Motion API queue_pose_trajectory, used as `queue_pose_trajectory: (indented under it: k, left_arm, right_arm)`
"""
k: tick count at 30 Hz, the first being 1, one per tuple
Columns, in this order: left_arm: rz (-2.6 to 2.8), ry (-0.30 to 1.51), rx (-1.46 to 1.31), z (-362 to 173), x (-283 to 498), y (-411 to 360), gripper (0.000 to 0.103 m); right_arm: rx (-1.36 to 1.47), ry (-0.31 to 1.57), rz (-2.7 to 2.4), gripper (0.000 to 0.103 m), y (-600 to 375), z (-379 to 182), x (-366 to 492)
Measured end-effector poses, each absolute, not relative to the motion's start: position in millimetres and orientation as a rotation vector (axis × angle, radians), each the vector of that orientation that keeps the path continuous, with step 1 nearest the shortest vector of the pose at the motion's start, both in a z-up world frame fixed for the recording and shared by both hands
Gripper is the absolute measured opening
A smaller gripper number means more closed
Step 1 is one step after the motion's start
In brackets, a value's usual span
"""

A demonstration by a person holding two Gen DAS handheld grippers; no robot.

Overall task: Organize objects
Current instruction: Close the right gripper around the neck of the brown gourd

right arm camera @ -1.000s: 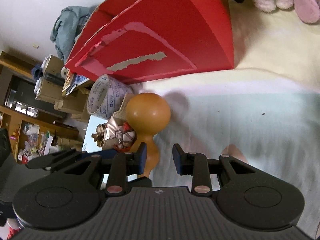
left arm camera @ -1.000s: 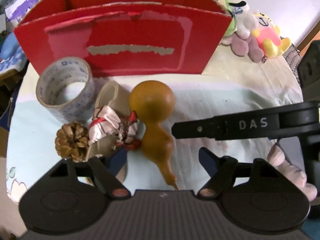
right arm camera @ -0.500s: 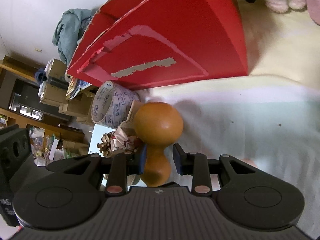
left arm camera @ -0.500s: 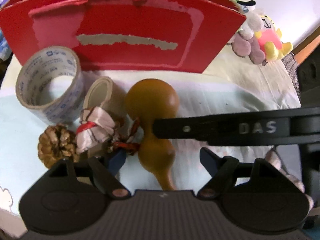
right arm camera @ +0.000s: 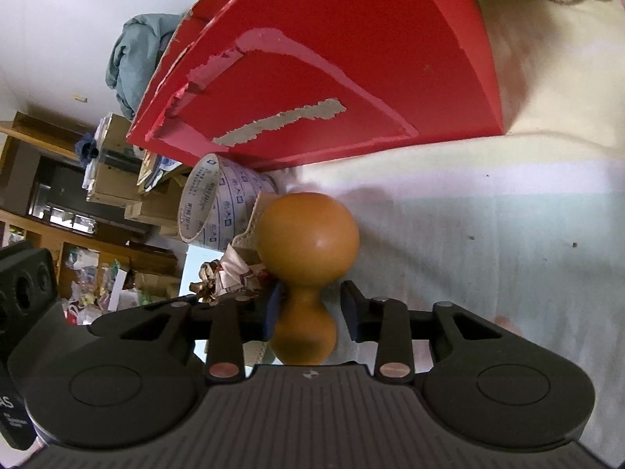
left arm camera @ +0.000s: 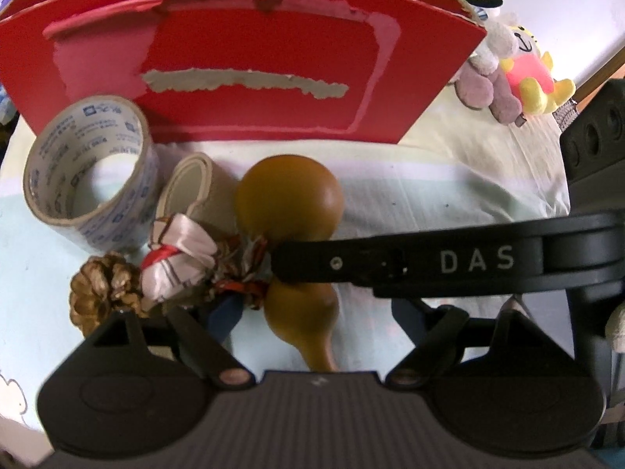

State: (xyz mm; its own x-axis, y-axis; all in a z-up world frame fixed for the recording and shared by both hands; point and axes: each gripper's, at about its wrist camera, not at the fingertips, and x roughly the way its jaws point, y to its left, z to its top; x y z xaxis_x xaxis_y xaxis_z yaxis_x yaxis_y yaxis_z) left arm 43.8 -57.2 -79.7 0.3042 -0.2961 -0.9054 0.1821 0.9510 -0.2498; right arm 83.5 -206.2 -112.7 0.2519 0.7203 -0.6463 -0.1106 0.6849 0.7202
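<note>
Landmark: a brown gourd (right arm camera: 308,269) is laid on a pale cloth-covered surface (right arm camera: 488,258), its big bulb turned toward the red cardboard box (left arm camera: 250,58) and its stem toward the cameras.
Right claw (right arm camera: 310,314): it is placed astride the gourd's narrow waist; the left finger (right arm camera: 272,312) is seen at the gourd's surface, while a gap is left on the other side, so no grip is shown.
Left claw (left arm camera: 318,318): it is held wide apart over the gourd's lower bulb and stem, with neither finger on the gourd.
Clear tape roll (left arm camera: 90,172): seen well to the left of the gourd, near the box front.
Beige tape roll (left arm camera: 195,179): set just beside the gourd's big bulb, on its left.
Ribbon bundle (left arm camera: 183,254): pressed against the gourd's waist from the left.
Pine cone (left arm camera: 103,291): found left of the ribbon bundle, farther from the gourd.
Plush toys (left arm camera: 515,74): piled well beyond the gourd, right of the box.
</note>
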Motion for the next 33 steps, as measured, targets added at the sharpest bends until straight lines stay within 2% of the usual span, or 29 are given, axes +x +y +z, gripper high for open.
queue_pose_trajectory:
  k: [10, 23, 33]
  left_arm:
    - [-0.375, 1.225, -0.088, -82, 47, -69, 0.083]
    - [-0.397, 1.214, 0.015, -84, 55, -94, 0.084]
    - [-0.415, 1.143, -0.035, -48, 39, -52, 0.083]
  right_arm:
    - [0.654, 1.186, 0.619, 0.025, -225, -110, 80]
    - [0.743, 1.170, 0.557, 0.030, -255, -115, 75]
    - [0.734, 1.154, 0.575, 0.032, -255, -113, 81]
